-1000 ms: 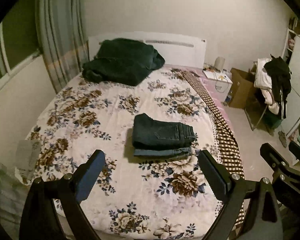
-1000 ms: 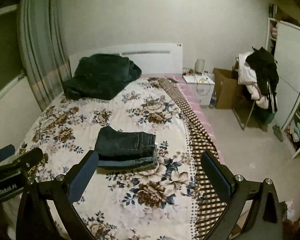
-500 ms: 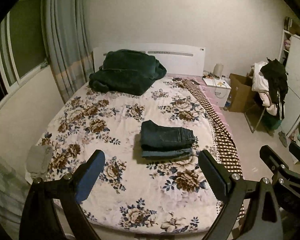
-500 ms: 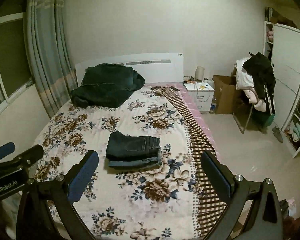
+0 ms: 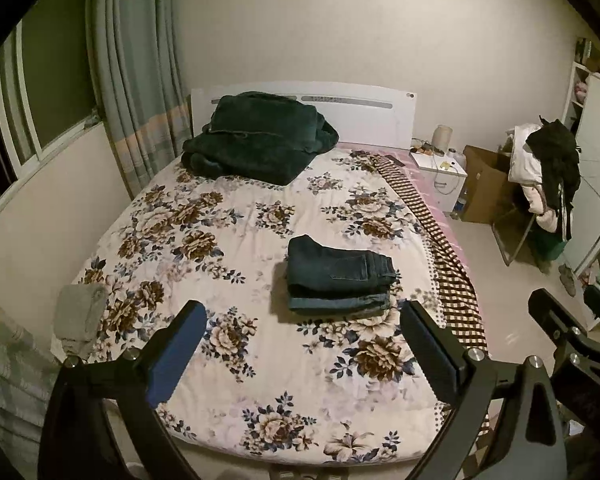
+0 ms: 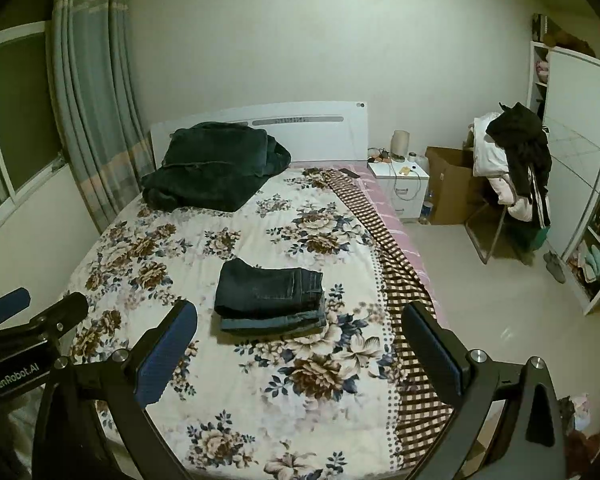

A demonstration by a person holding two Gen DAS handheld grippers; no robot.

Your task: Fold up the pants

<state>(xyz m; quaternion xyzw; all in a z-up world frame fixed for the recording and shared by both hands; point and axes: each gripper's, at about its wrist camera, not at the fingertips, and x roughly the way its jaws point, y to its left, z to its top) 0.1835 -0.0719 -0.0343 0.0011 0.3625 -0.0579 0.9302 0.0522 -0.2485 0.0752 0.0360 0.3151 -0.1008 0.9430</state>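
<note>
Folded dark blue denim pants (image 5: 340, 280) lie at twelve o'clock on the floral-quilted bed (image 5: 220, 240); left gripper (image 5: 300, 344) and right gripper (image 6: 300, 344) both hold their fingers wide apart, empty.

the dark blue denim pants (image 5: 340, 280) (image 6: 270, 298) lie folded into a compact rectangular bundle of several stacked layers on the floral bedspread (image 5: 228, 240) (image 6: 260, 240), toward the middle of the bed and nearer its checkered-edged side. the top layer is a darker indigo with stitched seams and a pocket visible on its upper face, while a lighter, faded blue layer shows at the bottom of the stack along the near edge. the bundle rests flat, long side across the bed, and touches nothing but the bedspread.
</note>
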